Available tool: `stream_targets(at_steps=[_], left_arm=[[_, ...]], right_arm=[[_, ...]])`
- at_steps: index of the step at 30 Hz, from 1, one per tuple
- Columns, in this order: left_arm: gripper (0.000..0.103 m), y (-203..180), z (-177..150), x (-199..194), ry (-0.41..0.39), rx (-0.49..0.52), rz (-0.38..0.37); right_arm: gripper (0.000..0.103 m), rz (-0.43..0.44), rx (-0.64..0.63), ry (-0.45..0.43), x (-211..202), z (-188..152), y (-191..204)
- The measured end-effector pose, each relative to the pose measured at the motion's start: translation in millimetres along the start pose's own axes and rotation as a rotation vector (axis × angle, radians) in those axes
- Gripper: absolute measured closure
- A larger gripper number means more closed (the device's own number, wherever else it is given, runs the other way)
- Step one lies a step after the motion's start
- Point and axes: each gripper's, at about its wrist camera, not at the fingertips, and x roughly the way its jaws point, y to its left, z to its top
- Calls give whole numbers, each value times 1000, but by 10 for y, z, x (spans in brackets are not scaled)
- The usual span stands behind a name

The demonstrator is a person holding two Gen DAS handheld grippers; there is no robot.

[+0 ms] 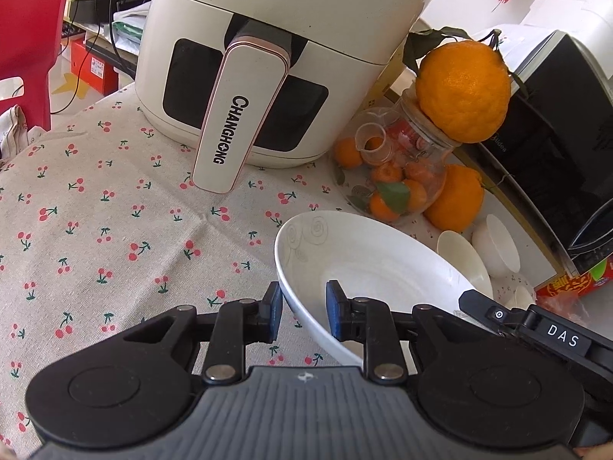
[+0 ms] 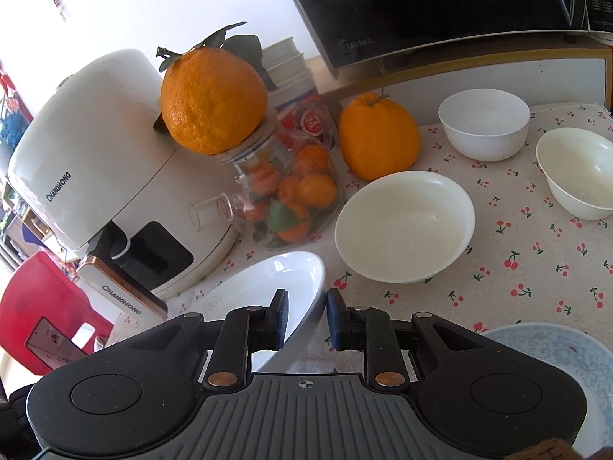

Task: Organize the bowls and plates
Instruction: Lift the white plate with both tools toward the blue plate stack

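Note:
A wide white bowl [image 1: 383,268] with faint swirl marks is held between both grippers, tilted over the cherry-print tablecloth [image 1: 95,230]. My left gripper [image 1: 304,308] is shut on its near left rim. My right gripper [image 2: 306,316] is shut on the opposite rim of the same bowl [image 2: 268,283]. A finger [image 1: 482,304] of the right gripper shows at the bowl's right edge in the left wrist view. Beyond it on the cloth stand a cream bowl [image 2: 406,226], a small white bowl [image 2: 484,122] and another cream bowl [image 2: 578,176]. A blue patterned plate [image 2: 555,356] lies at the near right.
A white air fryer [image 1: 249,76] with a protruding handle stands close behind the held bowl. A glass jar of small oranges [image 2: 291,191] carries a big orange [image 2: 212,99] on top, with another orange [image 2: 377,134] beside it. A black microwave [image 2: 440,7] is at the back, a red chair [image 1: 27,38] to the left.

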Motion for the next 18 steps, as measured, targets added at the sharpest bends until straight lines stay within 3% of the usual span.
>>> stream_targets(at_steps=[18], left_arm=[[81,-357,-131,-72,17,82,-119]], right_arm=[[82,-34,28,-69,-501,25,-282]])
